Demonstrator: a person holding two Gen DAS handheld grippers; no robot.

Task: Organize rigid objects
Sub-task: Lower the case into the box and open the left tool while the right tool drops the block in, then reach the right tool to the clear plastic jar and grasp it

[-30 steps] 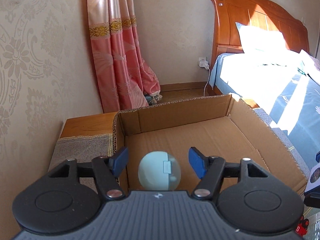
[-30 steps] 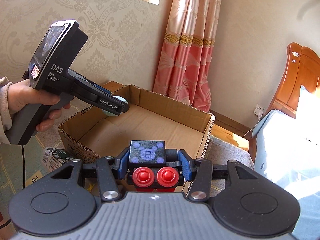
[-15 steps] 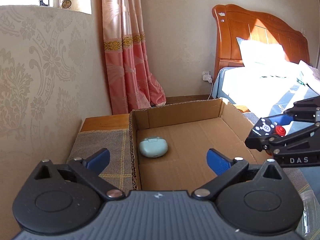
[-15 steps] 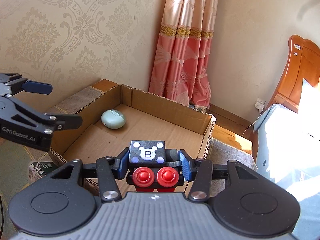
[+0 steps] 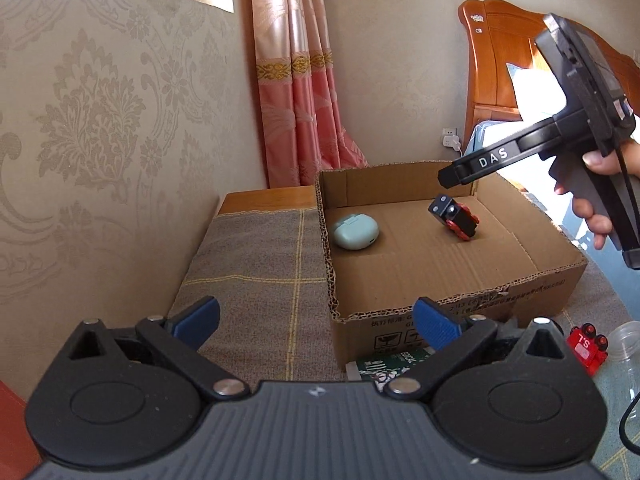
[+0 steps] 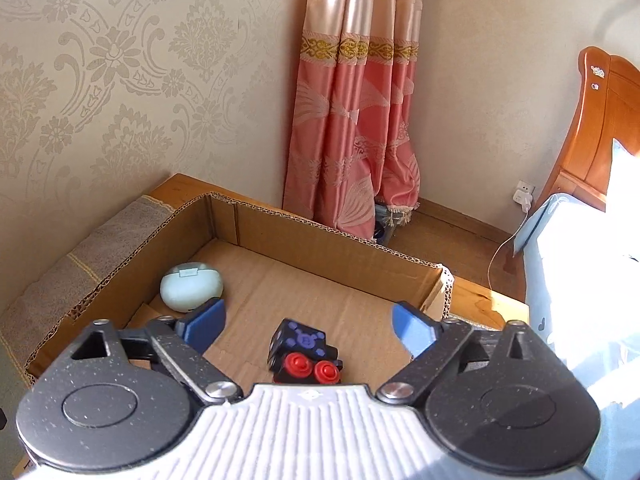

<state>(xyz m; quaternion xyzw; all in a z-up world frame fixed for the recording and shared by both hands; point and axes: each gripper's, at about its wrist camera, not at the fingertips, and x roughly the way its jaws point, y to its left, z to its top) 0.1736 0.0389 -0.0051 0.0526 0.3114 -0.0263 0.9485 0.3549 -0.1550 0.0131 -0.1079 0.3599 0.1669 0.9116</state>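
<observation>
item: black-and-red toy block (image 6: 305, 356), lying tilted on the floor of the cardboard box (image 5: 448, 304), well apart from the pale green case (image 5: 355, 232). right gripper (image 6: 306, 326) is opening above it, gripping nothing; left gripper (image 5: 316, 316) is hanging wide, empty (outside the box). step: drop-off ending. next, likely: fetching the red toy (image 5: 586, 346) beside the box.

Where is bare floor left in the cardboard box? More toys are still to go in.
The cardboard box is bare along its near wall and between the mint case and the toy car. The far right corner, under the right gripper, is crowded.
</observation>
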